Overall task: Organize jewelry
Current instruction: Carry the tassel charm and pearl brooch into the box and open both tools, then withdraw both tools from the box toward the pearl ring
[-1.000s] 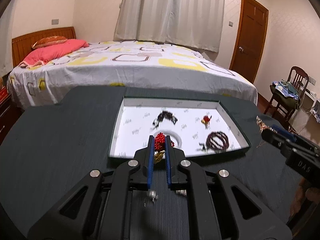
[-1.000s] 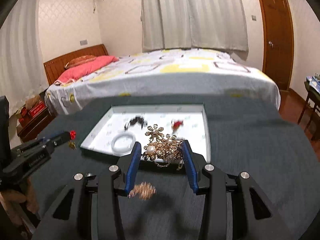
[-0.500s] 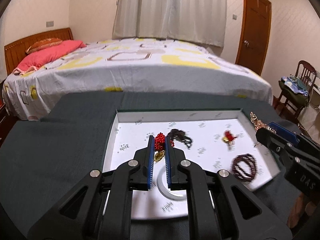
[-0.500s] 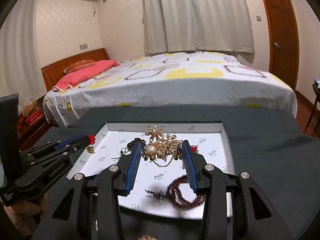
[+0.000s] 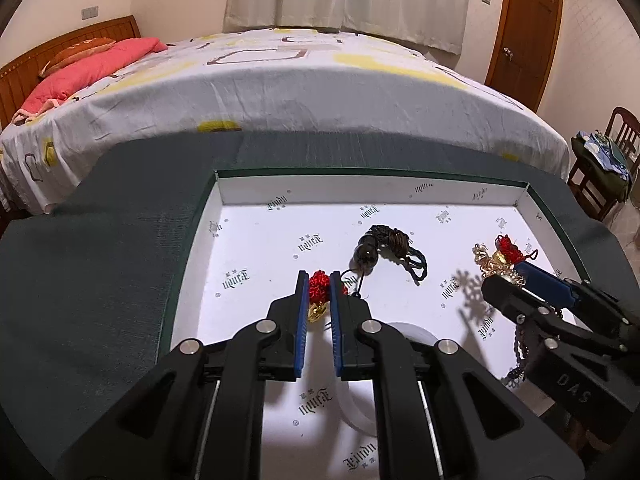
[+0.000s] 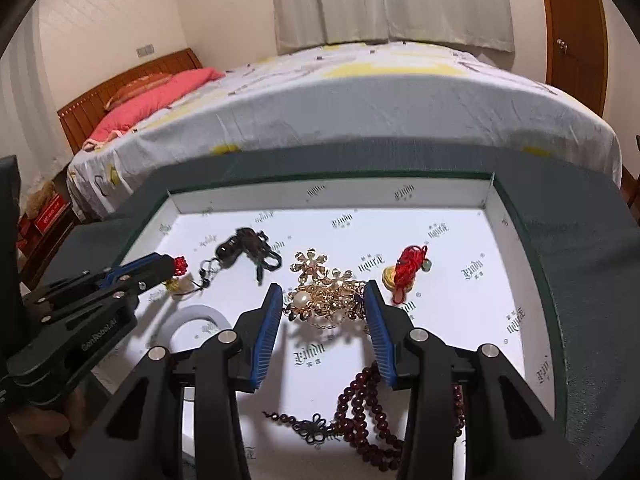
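My left gripper [image 5: 319, 285] is shut on a red knot charm with a gold pendant [image 5: 318, 290] and holds it over the left part of the white tray [image 5: 256, 192]. My right gripper [image 6: 324, 300] is shut on a gold flower brooch with a pearl [image 6: 326, 294] over the tray's middle [image 6: 440, 192]. In the tray lie a dark cord pendant [image 5: 384, 246], a red and gold charm [image 6: 404, 270], a white bangle [image 6: 196, 320] and a dark red bead bracelet [image 6: 360, 412]. Each gripper also shows in the other's view [image 5: 516, 276] [image 6: 176, 266].
The tray sits on a dark green table [image 5: 100, 264]. A bed with a patterned sheet [image 5: 280, 80] stands just behind it. A wooden door [image 5: 524, 28] and a chair with clothes [image 5: 600, 160] are at the right.
Both grippers have moved forward from the table's near part to over the tray, each still holding its piece. The tray now fills the lower view.
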`<state>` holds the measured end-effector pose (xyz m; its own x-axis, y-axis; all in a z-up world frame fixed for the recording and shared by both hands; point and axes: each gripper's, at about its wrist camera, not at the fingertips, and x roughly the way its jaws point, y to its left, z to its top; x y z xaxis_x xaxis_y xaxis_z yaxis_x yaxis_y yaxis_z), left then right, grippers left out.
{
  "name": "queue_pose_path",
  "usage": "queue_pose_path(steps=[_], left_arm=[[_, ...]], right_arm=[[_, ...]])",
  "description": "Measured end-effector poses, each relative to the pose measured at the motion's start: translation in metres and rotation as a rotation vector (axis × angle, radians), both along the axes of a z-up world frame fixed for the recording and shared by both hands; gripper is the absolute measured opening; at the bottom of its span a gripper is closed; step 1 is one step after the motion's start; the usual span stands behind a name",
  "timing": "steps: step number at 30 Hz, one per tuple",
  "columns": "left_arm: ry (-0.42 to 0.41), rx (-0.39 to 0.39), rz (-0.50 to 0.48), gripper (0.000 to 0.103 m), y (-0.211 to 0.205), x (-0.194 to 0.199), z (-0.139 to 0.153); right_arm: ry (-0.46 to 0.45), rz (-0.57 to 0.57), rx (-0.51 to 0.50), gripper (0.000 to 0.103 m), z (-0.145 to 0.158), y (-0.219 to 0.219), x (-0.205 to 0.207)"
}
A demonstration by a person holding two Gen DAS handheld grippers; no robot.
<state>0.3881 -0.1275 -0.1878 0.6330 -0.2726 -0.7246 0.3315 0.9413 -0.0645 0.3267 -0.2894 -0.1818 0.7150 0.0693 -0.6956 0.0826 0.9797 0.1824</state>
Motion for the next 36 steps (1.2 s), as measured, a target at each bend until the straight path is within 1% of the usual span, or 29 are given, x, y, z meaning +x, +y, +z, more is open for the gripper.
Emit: queue_pose_path(steps=[4, 5, 6, 7, 8, 9, 10, 12, 14, 15, 18, 20, 25, 27, 32, 36], left_arm=[[0.019, -0.002, -0.001, 0.012, -0.001, 0.004, -0.003], [0.023, -0.003, 0.0, 0.014, -0.001, 0.005, -0.004], [0.031, -0.005, 0.0, 0.014, -0.001, 0.005, -0.006], [0.035, -0.007, 0.0, 0.015, -0.001, 0.006, -0.006], [0.042, -0.009, -0.001, 0.018, -0.001, 0.006, -0.008], [0.049, -0.008, -0.002, 0.021, -0.001, 0.006, -0.009], [0.053, -0.01, -0.002, 0.028, -0.001, 0.007, -0.01], [0.048, -0.016, -0.001, 0.035, -0.001, 0.005, -0.009], [0.029, -0.022, -0.006, 0.058, 0.0, 0.001, -0.006], [0.014, -0.023, -0.007, 0.059, 0.0, -0.001, -0.003], [-0.012, -0.031, -0.016, 0.061, 0.001, -0.009, 0.008], [-0.031, -0.049, -0.012, 0.068, 0.004, -0.015, 0.016], [-0.094, -0.068, 0.01, 0.076, 0.017, -0.038, 0.04], [-0.115, -0.074, 0.021, 0.077, 0.025, -0.049, 0.047], [-0.126, -0.079, 0.051, 0.077, 0.044, -0.073, 0.055], [-0.129, -0.057, 0.051, 0.077, 0.051, -0.096, 0.055]], right_arm=[[0.022, 0.004, 0.008, 0.043, -0.002, -0.001, 0.003], [0.023, 0.005, 0.008, 0.046, -0.002, -0.002, 0.003], [0.02, 0.004, 0.009, 0.057, -0.002, -0.003, 0.002], [0.009, 0.001, 0.01, 0.06, -0.001, -0.003, 0.001], [0.003, -0.001, 0.005, 0.066, 0.0, -0.002, 0.0], [-0.002, 0.002, -0.005, 0.069, 0.001, -0.001, 0.0], [-0.002, 0.004, -0.013, 0.069, 0.001, -0.001, 0.0], [-0.002, 0.004, -0.018, 0.069, 0.001, -0.001, -0.002], [-0.014, -0.01, -0.008, 0.069, 0.003, -0.004, -0.006], [-0.019, -0.014, -0.004, 0.069, 0.004, -0.005, -0.007], [-0.05, -0.029, -0.005, 0.069, 0.011, -0.007, -0.016], [-0.067, -0.034, -0.01, 0.069, 0.016, -0.007, -0.021], [-0.126, -0.048, -0.031, 0.069, 0.034, -0.007, -0.043], [-0.145, -0.053, -0.035, 0.07, 0.04, -0.006, -0.055], [-0.162, -0.061, -0.041, 0.07, 0.047, -0.007, -0.082], [-0.169, -0.067, -0.045, 0.07, 0.046, -0.007, -0.11]])
